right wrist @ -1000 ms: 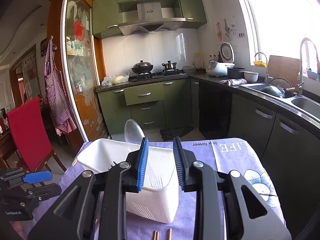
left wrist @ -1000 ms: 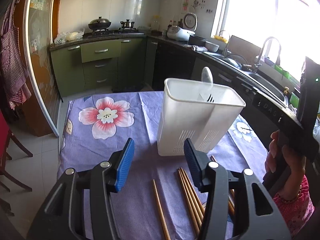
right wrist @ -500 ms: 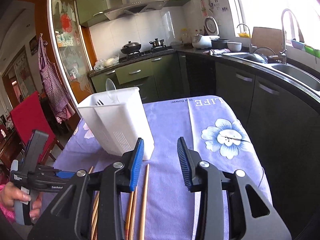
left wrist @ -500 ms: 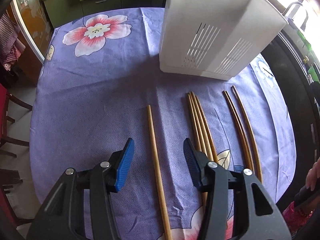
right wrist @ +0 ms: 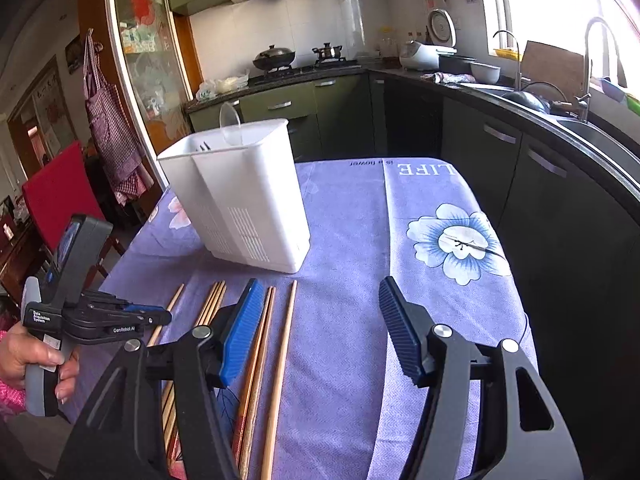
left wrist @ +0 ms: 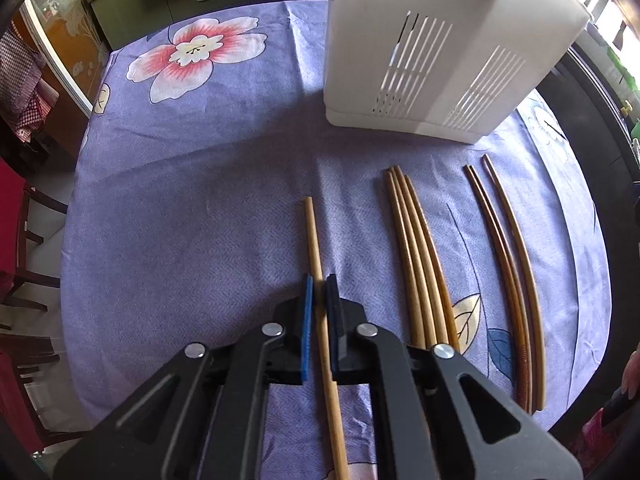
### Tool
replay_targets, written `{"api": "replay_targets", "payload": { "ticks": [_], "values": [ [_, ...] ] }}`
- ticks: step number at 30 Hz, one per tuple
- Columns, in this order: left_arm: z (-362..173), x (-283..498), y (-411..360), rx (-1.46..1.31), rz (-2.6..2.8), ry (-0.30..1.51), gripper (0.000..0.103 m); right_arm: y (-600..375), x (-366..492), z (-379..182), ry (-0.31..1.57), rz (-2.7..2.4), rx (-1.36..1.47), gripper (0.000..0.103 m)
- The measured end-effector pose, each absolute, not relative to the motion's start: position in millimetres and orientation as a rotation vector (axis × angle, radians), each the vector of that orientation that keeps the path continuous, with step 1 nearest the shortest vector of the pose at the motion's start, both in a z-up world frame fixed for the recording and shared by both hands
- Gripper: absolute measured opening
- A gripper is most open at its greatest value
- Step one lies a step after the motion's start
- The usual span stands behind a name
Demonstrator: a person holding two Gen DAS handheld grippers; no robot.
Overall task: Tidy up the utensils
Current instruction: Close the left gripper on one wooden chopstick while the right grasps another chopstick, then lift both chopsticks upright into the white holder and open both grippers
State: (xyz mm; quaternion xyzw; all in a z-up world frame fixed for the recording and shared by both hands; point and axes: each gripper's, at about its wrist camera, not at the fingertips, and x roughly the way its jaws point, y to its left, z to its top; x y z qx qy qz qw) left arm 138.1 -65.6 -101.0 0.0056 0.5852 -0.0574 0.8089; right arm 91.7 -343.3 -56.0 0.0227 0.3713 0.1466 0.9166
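A white slotted utensil holder (left wrist: 432, 52) stands on the purple flowered tablecloth (left wrist: 192, 184); it also shows in the right wrist view (right wrist: 248, 196), with a spoon (right wrist: 231, 122) and a fork inside. Several wooden chopsticks lie in front of it. My left gripper (left wrist: 319, 280) is shut on the single leftmost chopstick (left wrist: 314, 236), low on the cloth; it shows in the right wrist view (right wrist: 156, 314) too. A bundle of three chopsticks (left wrist: 416, 248) and another group (left wrist: 508, 260) lie to the right. My right gripper (right wrist: 316, 300) is open and empty above the chopsticks (right wrist: 280, 352).
The table's right edge (right wrist: 516, 280) borders dark kitchen cabinets and a sink counter (right wrist: 560, 116). A red chair (right wrist: 56, 196) stands off the table's left side. Green drawers and a stove sit behind the table.
My left gripper has dropped to the cloth and closed on the single chopstick. My right gripper has opened wider and tilted down toward the chopsticks.
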Motion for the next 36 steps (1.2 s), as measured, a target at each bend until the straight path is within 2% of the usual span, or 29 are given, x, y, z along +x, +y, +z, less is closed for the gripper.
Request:
{"api": "replay_targets", "payload": {
  "ticks": [4, 8, 14, 22, 24, 28, 36],
  "values": [
    [-95, 136, -62, 0.011, -0.136, 1.236, 0.006, -319, 121, -79, 0.923, 0.342, -0.023, 0.047],
    [-78, 133, -58, 0.014, -0.144, 1.186, 0.006, -300, 149, -110, 1.065, 0.36, -0.057, 0.03],
    [-56, 127, -52, 0.018, -0.16, 1.125, 0.006, -286, 163, -130, 1.126, 0.322, -0.098, 0.018],
    [-43, 122, -53, 0.015, -0.19, 1.1, 0.006, -269, 170, -133, 1.161, 0.302, -0.17, 0.017],
    [-41, 120, -53, 0.016, -0.195, 1.095, 0.006, -268, 171, -134, 1.159, 0.305, -0.164, 0.008],
    [-39, 118, -54, 0.02, -0.206, 1.09, 0.006, -267, 170, -131, 1.136, 0.303, -0.141, 0.006],
    [-28, 112, -54, 0.018, -0.226, 1.068, 0.006, -289, 145, -80, 0.997, 0.338, -0.044, 0.006]
  ]
}}
